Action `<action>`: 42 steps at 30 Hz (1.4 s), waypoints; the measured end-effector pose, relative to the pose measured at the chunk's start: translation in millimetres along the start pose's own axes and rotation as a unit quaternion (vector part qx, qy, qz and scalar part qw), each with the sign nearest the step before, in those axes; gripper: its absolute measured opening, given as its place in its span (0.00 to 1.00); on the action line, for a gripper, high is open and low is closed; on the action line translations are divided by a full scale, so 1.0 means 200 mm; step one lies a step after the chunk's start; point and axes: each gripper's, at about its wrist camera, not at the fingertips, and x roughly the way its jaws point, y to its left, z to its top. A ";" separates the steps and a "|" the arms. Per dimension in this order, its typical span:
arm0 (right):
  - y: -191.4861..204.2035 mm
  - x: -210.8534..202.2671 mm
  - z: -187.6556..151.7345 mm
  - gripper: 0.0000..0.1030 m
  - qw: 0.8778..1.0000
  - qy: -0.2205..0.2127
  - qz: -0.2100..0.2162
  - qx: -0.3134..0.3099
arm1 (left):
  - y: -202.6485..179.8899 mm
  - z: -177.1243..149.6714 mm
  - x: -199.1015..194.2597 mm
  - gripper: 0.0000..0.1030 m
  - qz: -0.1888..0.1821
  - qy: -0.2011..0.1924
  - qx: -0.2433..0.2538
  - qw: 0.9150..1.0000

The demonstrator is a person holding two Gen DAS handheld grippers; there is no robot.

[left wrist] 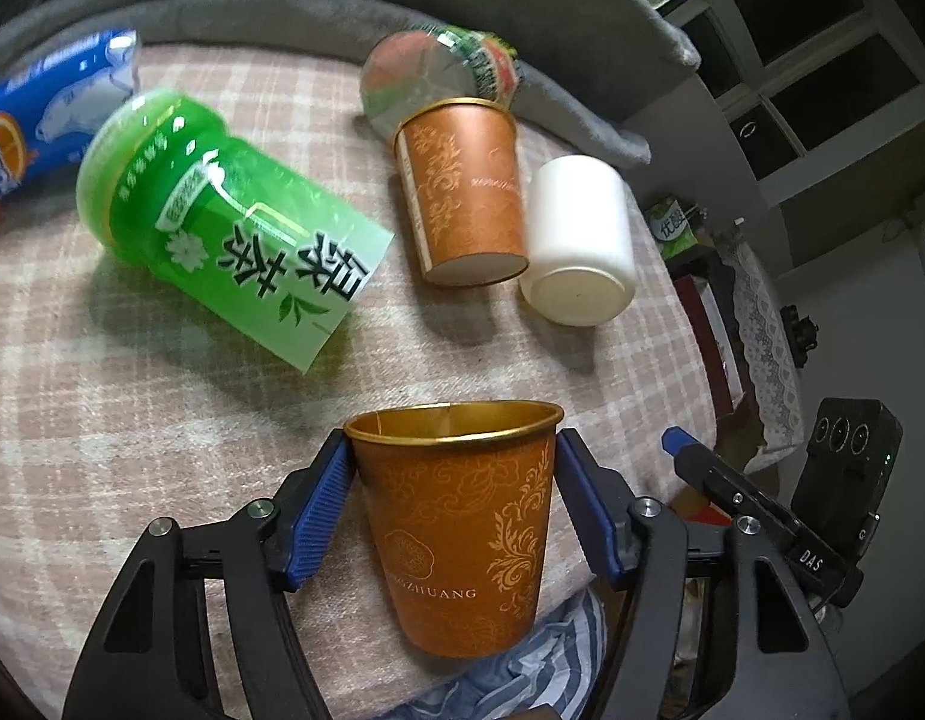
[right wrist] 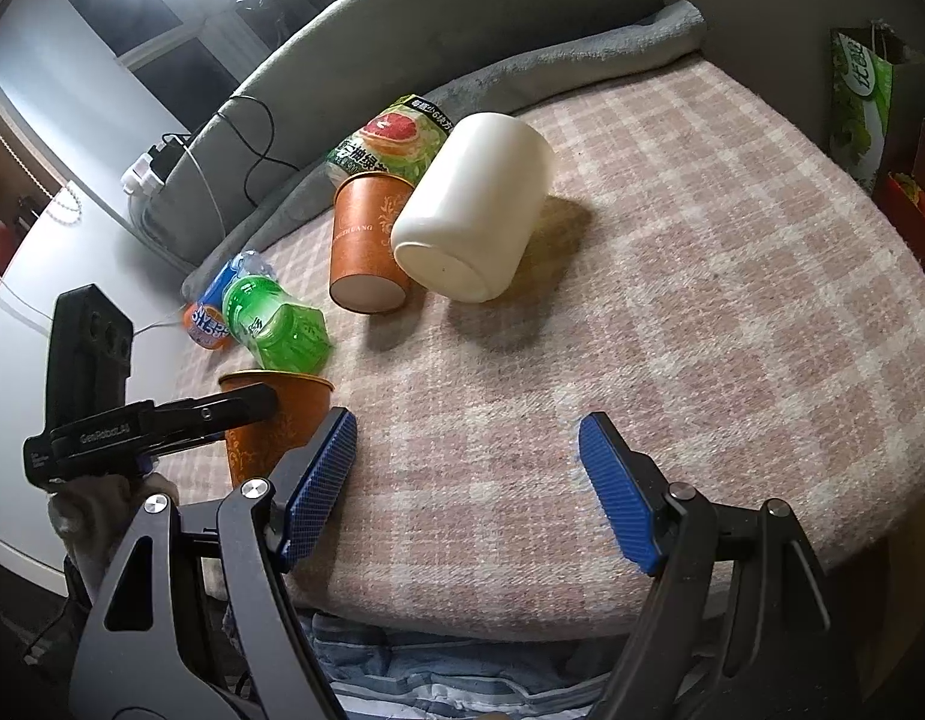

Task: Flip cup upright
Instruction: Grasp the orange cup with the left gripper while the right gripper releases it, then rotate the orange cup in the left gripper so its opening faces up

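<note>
Orange paper cup (left wrist: 462, 516) upright, gold-rimmed mouth up, near the front edge of a plaid-blanketed surface (left wrist: 132, 420), set between the blue pads of the left gripper (left wrist: 453, 504). Left pad (left wrist: 318, 516) against the cup's wall just under the rim; right pad (left wrist: 588, 510) beside the opposite wall with a sliver of gap showing, so jaws parted about the cup rather than squeezing it. Seen from the right wrist view as well: same cup (right wrist: 282, 426) partly hidden behind the left gripper's black arm.

Right gripper (right wrist: 465, 480) off to the cup's right, jaws spread wide and empty, above bare blanket (right wrist: 702, 330) near the front edge.

Farther back, a second orange paper cup (left wrist: 462, 192) lying on its side, base toward the camera, touching a white cylindrical cup (left wrist: 579, 240) on its right, also tipped over base-forward. Behind the second cup's mouth, a clear bottle with a grapefruit label (left wrist: 444, 72), lying down. To the left, a green tea bottle (left wrist: 222, 222) on its side, and beyond it a blue-and-orange bottle (left wrist: 42, 114) at the frame edge. Grey blanket roll (left wrist: 342, 6) along the back of the surface. Striped fabric (left wrist: 522, 678) below the front edge.
</note>
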 end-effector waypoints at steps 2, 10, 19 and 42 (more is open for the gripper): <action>0.00 0.00 0.00 0.77 1.000 -0.001 0.000 0.001 | -0.02 0.00 -0.02 0.65 0.005 -0.011 0.008 1.000; 0.00 0.00 0.00 0.77 1.000 -0.001 0.000 -0.001 | -0.10 -0.03 -0.08 0.65 0.034 -0.056 0.047 0.997; 0.01 -0.01 0.01 0.77 1.000 -0.007 -0.001 -0.002 | -0.17 -0.03 -0.11 0.65 0.069 -0.100 0.083 0.989; 0.01 -0.03 0.01 0.77 1.000 -0.014 -0.005 -0.004 | -0.26 -0.05 -0.05 0.64 0.157 -0.181 0.160 0.958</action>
